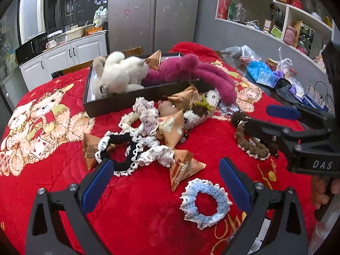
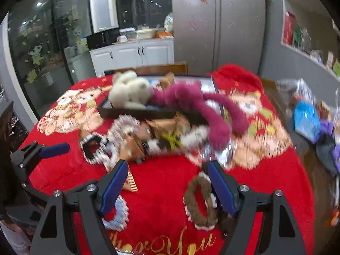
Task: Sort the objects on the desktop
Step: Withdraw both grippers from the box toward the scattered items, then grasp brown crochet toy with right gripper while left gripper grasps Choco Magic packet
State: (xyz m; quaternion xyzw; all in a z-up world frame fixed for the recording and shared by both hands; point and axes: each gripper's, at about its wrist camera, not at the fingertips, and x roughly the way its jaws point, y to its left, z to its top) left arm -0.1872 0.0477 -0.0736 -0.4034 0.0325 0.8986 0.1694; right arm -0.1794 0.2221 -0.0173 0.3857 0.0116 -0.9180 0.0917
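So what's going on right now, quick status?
Left gripper and right gripper open, empty. Scrunchies, snack packets loose beside black box. Nothing blocking.

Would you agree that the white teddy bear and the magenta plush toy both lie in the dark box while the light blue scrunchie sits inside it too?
Not quite. The white teddy bear and the magenta plush toy do lie in the dark box, but the light blue scrunchie sits outside it, on the red blanket near the left gripper. The left wrist view shows this.

A red blanket printed with cartoon bears, a light-blue scrunchie edged white, a magenta plush, a cream plush bear.
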